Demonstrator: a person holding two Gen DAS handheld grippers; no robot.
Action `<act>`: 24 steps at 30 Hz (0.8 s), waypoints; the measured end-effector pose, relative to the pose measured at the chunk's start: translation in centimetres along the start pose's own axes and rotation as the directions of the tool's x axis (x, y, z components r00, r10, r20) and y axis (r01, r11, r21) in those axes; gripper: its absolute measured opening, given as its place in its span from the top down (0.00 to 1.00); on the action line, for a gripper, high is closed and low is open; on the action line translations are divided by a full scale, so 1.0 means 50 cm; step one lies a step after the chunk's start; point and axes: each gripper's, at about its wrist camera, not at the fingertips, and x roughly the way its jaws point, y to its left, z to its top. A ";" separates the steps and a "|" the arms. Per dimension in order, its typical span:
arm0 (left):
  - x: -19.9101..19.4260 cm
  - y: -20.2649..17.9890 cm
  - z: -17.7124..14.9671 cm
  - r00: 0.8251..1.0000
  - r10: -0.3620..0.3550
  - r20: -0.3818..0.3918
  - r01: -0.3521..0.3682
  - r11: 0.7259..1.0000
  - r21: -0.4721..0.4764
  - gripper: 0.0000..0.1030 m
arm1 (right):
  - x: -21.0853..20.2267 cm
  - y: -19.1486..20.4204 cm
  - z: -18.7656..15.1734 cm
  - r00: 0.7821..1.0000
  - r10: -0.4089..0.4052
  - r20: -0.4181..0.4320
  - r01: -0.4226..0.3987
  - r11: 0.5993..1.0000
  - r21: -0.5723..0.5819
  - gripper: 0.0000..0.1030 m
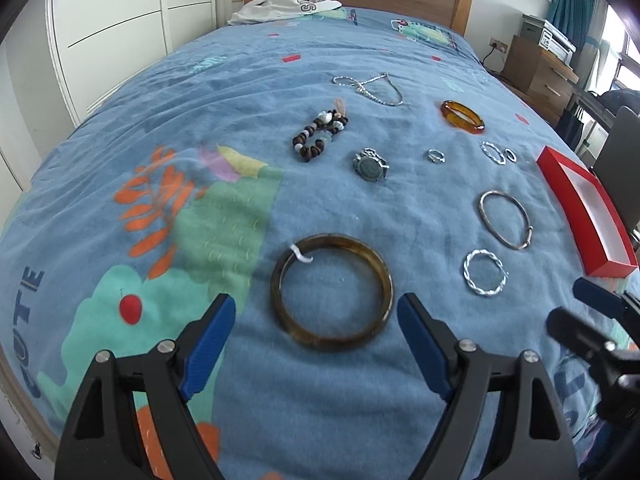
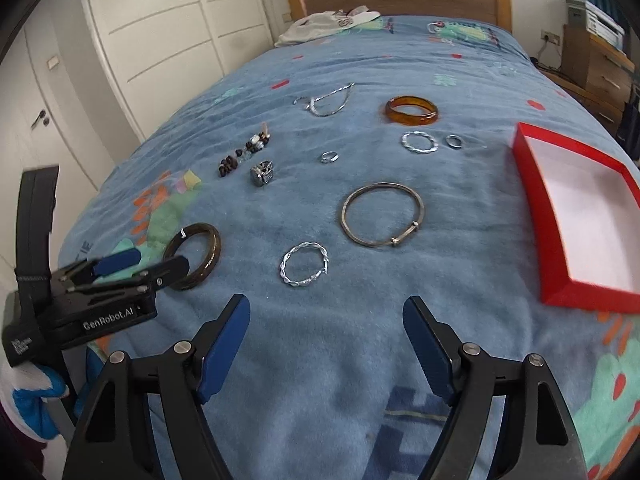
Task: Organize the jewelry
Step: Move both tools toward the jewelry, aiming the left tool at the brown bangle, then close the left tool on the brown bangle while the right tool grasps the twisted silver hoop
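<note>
**Both grippers low over the bed, nothing picked up yet**

Your left gripper [image 1: 316,320] stands wide, its jaws straddling the near side of the dark bangle [image 1: 332,291] without touching it. Your right gripper [image 2: 326,326] is also wide and holds nothing, with the twisted silver bracelet [image 2: 305,265] at 12 o'clock just beyond its tips. The red box [image 2: 532,208] lies open and empty at 2 o'clock from the right gripper. The risk, as I judge it: the bangle is smooth and round, so closing off-centre could squirt it sideways across the soft blanket [image 2: 340,380]. The thin bracelet may sink into the pile, letting the pads pinch fabric instead and drag nearby pieces.
</note>
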 end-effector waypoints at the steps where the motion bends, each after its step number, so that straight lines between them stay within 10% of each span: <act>1: 0.004 0.000 0.004 1.000 -0.002 0.000 0.002 1.000 0.005 0.20 | 0.008 0.002 0.003 1.000 0.002 -0.007 -0.002 1.000 -0.004 0.23; 24: 0.030 0.002 0.012 0.996 -0.084 -0.032 0.084 0.996 0.009 0.20 | 0.096 0.012 0.023 0.997 0.031 -0.065 -0.033 0.999 -0.031 0.25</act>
